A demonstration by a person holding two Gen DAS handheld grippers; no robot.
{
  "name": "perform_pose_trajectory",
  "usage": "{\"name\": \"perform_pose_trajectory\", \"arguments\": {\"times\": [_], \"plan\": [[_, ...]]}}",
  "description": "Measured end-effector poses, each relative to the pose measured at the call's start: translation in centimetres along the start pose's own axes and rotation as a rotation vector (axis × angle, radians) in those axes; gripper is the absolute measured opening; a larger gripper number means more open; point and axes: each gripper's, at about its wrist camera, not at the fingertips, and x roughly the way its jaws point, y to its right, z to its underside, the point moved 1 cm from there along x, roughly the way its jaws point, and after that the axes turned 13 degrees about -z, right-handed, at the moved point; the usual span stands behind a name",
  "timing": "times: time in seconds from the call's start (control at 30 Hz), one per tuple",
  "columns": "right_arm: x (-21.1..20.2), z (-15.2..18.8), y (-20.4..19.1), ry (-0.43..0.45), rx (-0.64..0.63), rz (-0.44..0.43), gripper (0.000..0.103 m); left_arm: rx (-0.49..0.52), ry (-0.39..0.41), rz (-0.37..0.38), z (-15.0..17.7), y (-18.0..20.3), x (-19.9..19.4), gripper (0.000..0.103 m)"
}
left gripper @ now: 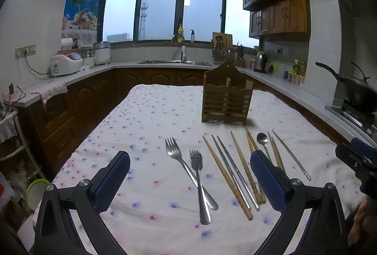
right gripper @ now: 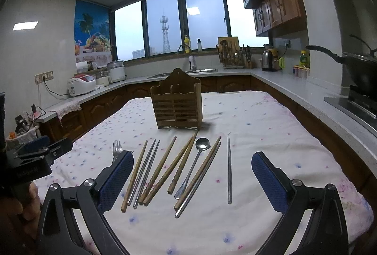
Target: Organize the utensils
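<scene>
The big table (left gripper: 146, 118) has a white cloth with little blue and pink flowers. A wooden holder (right gripper: 176, 106) stands upright on it, far out in front of both sets of jaws.

The utensils lie flat in a row on the cloth, between the jaws and the holder. Their long sides point away from the jaws, toward the holder. Two forks (left gripper: 188, 170) cross each other right between the left gripper's (left gripper: 189, 180) jaws. The chopsticks (right gripper: 155, 172), the spoon (right gripper: 195, 165) and one lone metal chopstick (right gripper: 229, 170) sit between the right gripper's (right gripper: 192, 181) jaws, so the right one looks nearer to those.

Both grippers are wide open and hold nothing. They seem to hang a bit above the cloth.

Around the table is a kitchen with a big window (left gripper: 162, 9) and a black wok (left gripper: 355, 89).
</scene>
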Motion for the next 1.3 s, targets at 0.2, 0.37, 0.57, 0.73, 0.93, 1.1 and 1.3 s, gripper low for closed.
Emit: {"name": "perform_pose_trajectory", "arguments": {"times": [0.2,0.37,0.57,0.73,0.93,1.1,1.3], "plan": [[0.8,-0.5,0.8,-0.02,0.024,-0.001,0.101,-0.014,-0.051,0.007,-1.1,-0.2,1.3,0.102],[1.8,-1.2,1.8,-0.045,0.047,0.004,0.101,-0.002,-0.084,0.011,-2.6,0.2,2.8,0.102],[3.4,-1.9,3.2,-0.077,0.082,-0.001,0.101,0.008,-0.128,0.028,-4.3,0.8,4.7,0.102],[4.5,-2.3,4.3,-0.099,0.11,-0.003,0.101,0.006,-0.162,0.038,-5.2,1.0,6.6,0.099],[6.6,-2.9,5.5,-0.154,0.138,-0.004,0.1,0.019,-0.23,0.045,-5.8,1.5,9.1,0.092],[9.3,-3.6,7.5,-0.231,0.183,0.003,0.076,0.033,-0.323,0.074,-6.8,2.4,12.1,0.066],[13.3,-3.8,10.4,-0.33,0.234,0.035,0.036,0.068,-0.444,0.137,-8.1,4.1,16.8,0.035]]}}
